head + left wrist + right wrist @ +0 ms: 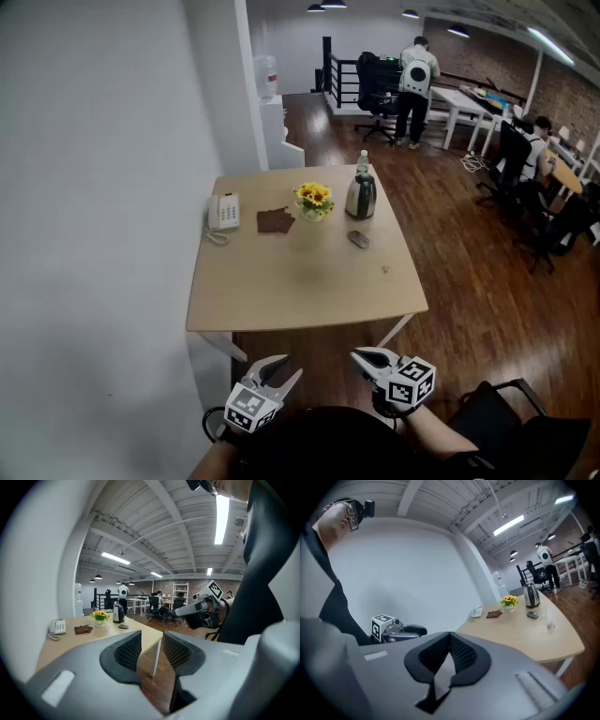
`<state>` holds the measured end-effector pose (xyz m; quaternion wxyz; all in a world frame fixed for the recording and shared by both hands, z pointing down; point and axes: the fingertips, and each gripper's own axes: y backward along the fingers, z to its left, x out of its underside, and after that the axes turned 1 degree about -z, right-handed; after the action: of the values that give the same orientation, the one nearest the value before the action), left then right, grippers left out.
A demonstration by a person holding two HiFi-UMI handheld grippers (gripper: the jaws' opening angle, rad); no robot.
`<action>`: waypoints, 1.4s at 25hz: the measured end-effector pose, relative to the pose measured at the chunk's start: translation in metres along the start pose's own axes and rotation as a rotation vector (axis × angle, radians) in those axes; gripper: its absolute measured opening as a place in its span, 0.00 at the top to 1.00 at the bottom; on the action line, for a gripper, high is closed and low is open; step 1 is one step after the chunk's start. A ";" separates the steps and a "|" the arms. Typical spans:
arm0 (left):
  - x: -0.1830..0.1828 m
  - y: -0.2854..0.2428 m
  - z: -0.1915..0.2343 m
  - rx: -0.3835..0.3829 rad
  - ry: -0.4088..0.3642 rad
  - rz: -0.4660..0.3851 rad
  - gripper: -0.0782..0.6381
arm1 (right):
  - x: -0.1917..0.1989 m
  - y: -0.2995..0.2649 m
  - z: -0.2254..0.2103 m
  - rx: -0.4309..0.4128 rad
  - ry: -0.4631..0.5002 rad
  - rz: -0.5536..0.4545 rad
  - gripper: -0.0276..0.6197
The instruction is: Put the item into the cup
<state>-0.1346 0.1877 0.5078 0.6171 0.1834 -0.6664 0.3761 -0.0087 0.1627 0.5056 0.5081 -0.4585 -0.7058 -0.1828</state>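
Observation:
A light wooden table point(300, 291) stands ahead of me. On it lie a small pale item point(384, 270) near the right edge, a dark oval object point(358, 239) and a brown folded piece point(276, 220). In the right gripper view a faint clear cup point(543, 611) seems to stand beside the dark oval object point(532, 614). Both grippers hang in front of the table's near edge, well short of everything on it. My left gripper point(289, 367) point(151, 644) is open with nothing between its jaws. My right gripper point(359, 355) point(449, 637) is shut on nothing.
A white phone point(223, 212), a small vase of yellow flowers point(314, 199) and a steel kettle point(361, 197) stand along the table's far side. A white wall runs down the left. A black chair point(506, 412) is at my lower right. People work at desks far back right.

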 end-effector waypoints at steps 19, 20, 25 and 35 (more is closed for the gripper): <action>0.007 0.004 0.026 0.018 0.007 0.011 0.70 | -0.013 -0.016 -0.009 0.073 -0.010 -0.021 0.95; 0.006 0.003 0.026 0.019 0.008 0.008 0.70 | -0.014 -0.016 -0.010 0.074 -0.008 -0.020 0.95; 0.009 -0.007 0.027 0.027 0.014 0.013 0.70 | -0.017 -0.017 -0.018 0.079 -0.016 -0.027 0.95; 0.003 -0.052 0.058 -0.002 0.009 0.044 0.70 | -0.033 -0.034 -0.070 0.059 -0.035 -0.007 0.95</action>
<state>-0.1384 0.1121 0.5274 0.6120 0.1664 -0.6677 0.3897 0.0037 0.0791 0.5126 0.5084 -0.4438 -0.7213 -0.1558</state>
